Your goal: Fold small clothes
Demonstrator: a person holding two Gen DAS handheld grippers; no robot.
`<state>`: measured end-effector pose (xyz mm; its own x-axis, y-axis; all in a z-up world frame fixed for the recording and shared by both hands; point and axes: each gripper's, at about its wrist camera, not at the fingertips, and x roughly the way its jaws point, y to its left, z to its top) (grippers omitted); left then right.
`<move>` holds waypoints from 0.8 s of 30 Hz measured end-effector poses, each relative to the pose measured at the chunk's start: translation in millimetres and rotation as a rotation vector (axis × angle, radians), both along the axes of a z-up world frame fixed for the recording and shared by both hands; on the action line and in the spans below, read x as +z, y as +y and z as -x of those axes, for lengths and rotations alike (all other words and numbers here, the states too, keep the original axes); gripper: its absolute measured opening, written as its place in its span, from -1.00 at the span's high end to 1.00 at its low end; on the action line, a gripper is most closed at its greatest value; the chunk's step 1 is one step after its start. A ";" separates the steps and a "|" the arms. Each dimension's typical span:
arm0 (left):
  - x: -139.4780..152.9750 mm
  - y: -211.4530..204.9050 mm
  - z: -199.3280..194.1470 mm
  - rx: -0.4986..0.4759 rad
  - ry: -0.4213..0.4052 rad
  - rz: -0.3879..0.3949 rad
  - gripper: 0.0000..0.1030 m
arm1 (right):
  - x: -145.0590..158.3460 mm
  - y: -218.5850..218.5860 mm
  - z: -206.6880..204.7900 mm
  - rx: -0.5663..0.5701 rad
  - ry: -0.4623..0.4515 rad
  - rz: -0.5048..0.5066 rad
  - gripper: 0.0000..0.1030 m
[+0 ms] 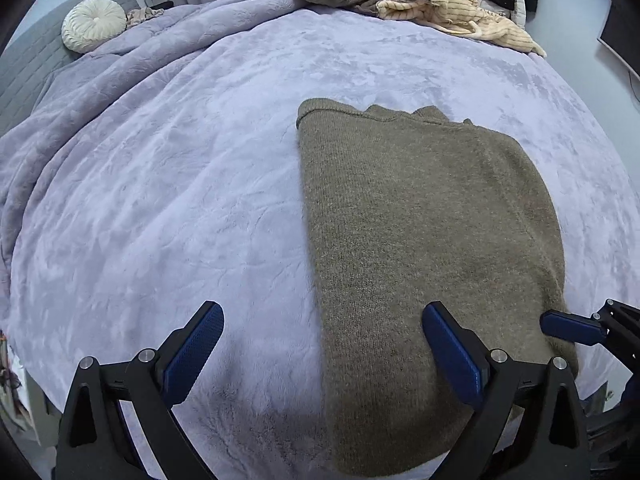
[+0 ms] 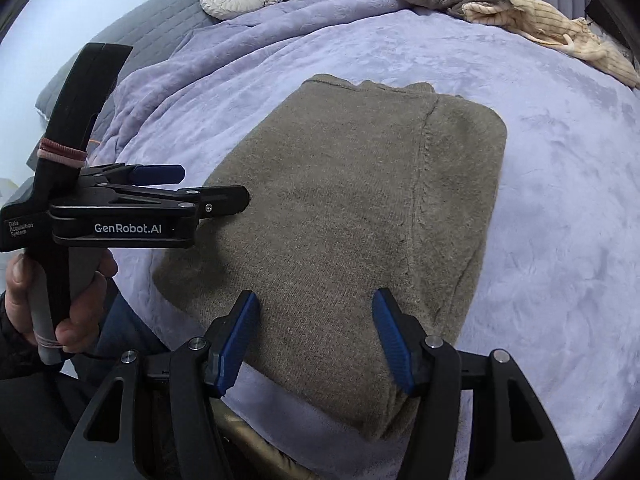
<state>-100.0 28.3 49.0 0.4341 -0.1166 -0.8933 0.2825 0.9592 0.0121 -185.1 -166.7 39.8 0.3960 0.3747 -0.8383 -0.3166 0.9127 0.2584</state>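
An olive-brown knit sweater (image 1: 420, 232) lies folded into a long rectangle on the lilac plush blanket (image 1: 180, 180); it also shows in the right wrist view (image 2: 340, 200). My left gripper (image 1: 322, 354) is open and empty, hovering over the sweater's near left edge. My right gripper (image 2: 316, 340) is open and empty above the sweater's near end. The left gripper also shows in the right wrist view (image 2: 208, 188), held by a hand at the sweater's left side. A right fingertip (image 1: 568, 326) shows at the right edge of the left wrist view.
A pile of unfolded clothes, brown and cream striped (image 1: 412, 4), lies at the bed's far edge, also in the right wrist view (image 2: 520, 12). A round white cushion (image 1: 94, 24) and a grey quilted pillow (image 2: 132, 36) sit at the far left.
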 end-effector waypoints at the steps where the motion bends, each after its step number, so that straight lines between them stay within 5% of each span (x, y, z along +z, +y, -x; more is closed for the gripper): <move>1: 4.3 -0.6 2.6 -0.004 -0.006 0.002 -0.95 | 6.8 1.3 3.9 -0.002 -0.014 0.014 -0.24; 6: 27.3 0.2 13.7 -0.012 -0.034 0.056 -0.95 | 35.5 -1.2 14.3 -0.043 -0.069 0.062 -0.45; 12: 44.1 -2.5 21.8 -0.023 -0.036 0.103 -0.97 | 55.7 6.8 17.0 -0.059 -0.108 0.139 -0.47; 24: 41.2 0.6 29.4 0.107 -0.071 0.008 -0.97 | 57.1 6.2 15.0 -0.072 -0.105 0.157 -0.47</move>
<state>-129.4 28.9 90.2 0.5069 -0.0726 -0.8589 0.1769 0.9840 0.0212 -200.1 -160.5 96.9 0.5055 0.2105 -0.8368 -0.2667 0.9604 0.0805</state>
